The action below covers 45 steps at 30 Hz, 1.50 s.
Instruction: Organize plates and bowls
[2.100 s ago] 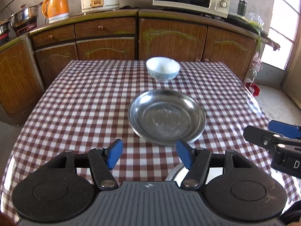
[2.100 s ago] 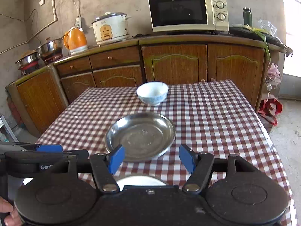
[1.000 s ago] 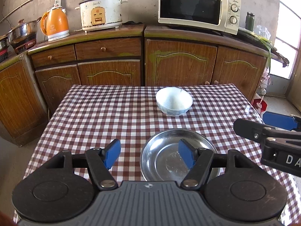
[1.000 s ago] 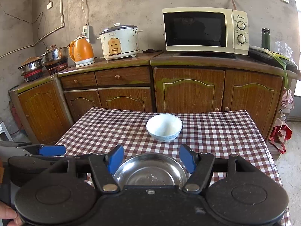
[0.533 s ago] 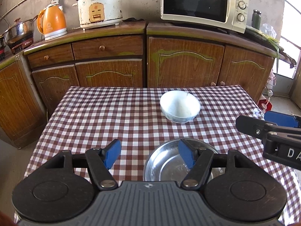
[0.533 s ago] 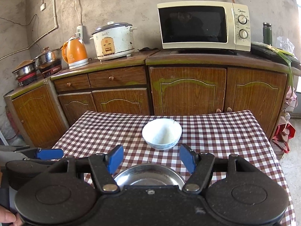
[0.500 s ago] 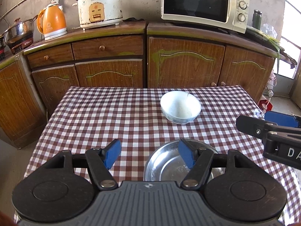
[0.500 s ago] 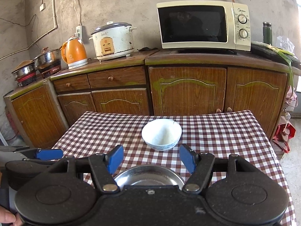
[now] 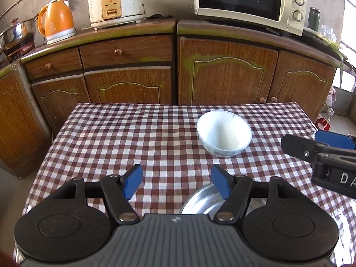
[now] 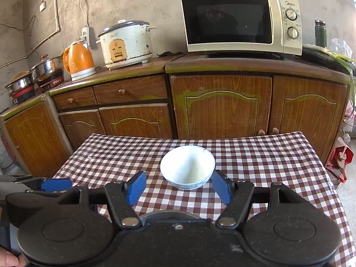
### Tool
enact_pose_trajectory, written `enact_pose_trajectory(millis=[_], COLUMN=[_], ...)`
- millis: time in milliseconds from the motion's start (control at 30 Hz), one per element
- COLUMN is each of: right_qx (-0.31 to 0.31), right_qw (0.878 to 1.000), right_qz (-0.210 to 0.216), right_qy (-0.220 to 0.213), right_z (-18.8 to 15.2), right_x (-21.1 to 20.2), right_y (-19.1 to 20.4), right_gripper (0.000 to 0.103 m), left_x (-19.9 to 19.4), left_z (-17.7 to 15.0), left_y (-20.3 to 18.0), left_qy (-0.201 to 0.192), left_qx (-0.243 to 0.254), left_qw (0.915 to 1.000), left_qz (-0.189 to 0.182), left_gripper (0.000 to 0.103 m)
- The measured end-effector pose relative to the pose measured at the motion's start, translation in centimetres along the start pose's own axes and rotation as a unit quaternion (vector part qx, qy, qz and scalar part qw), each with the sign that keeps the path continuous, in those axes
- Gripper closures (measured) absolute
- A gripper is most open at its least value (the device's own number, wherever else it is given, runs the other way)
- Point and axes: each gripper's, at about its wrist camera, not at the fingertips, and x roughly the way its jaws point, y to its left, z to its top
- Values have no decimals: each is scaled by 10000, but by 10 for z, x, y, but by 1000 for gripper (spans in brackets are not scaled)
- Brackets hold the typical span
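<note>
- Now that both my tools have come forward past the steel plate (image 9: pixel 201 202), it sits under them and the white bowl (image 10: pixel 188 166) lies just ahead.
- My left gripper (image 9: pixel 176 183) and right gripper (image 10: pixel 179 188) gape empty; the bowl looks next.
- Checked tablecloth (image 9: pixel 133 138), wooden cabinets (image 10: pixel 222 106) beyond, microwave (image 10: pixel 240 21) far right.

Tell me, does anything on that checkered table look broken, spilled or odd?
Nothing spilled or knocked over. The white bowl sits upright on the checkered tablecloth; a thin dark line at its rim might be a crack or a mark, too small to tell.
</note>
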Motion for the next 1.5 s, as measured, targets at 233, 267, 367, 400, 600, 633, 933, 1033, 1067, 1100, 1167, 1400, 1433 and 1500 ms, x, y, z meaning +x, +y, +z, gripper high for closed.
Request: enact_pose_trajectory(millis=[233, 267, 367, 400, 600, 633, 933, 1033, 1067, 1100, 1167, 1400, 1433, 1500], right_qx=[36, 75, 191, 240, 674, 711, 726, 780, 815, 864, 991, 1173, 1184, 1217], right_qw=[9995, 9994, 9986, 9983, 9952, 9946, 9914, 9896, 9887, 9877, 9860, 9862, 9859, 9858], right_qz=[-263, -285, -357, -349, -208, -215, -385, -407, -359, -340, -237, -26, -42, -29], right_qy=[148, 187, 351, 402, 684, 726, 1018, 1142, 1202, 1259, 1323, 1170, 1182, 1154], right_z=[6, 7, 7, 6, 5, 5, -2, -7, -8, -10, -13, -17, -16, -18], right_x=[50, 58, 83, 91, 138, 146, 197, 211, 217, 221, 230, 238, 239, 237], right_y=[-16, -19, -32, -36, -56, -57, -65, -67, -68, -69, -73, -72, -71, -71], right_gripper=[24, 24, 24, 24, 24, 24, 26, 49, 59, 69, 72, 80, 80, 81], left_x=[40, 48, 72, 80, 121, 125, 170, 182, 186, 189, 195, 194, 193, 192], left_z=[18, 20, 24, 25, 33, 34, 34, 30, 29, 28, 28, 25, 25, 26], left_y=[-2, -3, -3, -3, -12, -13, -21, -22, -21, -20, -19, -31, -29, -24], left_qy=[114, 138, 238, 300, 440, 446, 601, 737, 746, 726, 705, 527, 529, 617], left_qx=[-45, -29, -62, -94, 39, 55, 218, 257, 258, 228, 113, 242, 232, 112], left_qw=[9999, 9999, 9996, 9993, 9988, 9987, 9977, 9967, 9967, 9968, 9967, 9958, 9956, 9950], left_qz=[-88, -77, -155, -211, -207, -237, -219, -219, -207, -251, -375, -702, -734, -772], left_gripper=[33, 33, 33, 33, 33, 33, 38, 47, 45, 45, 44, 72, 73, 76])
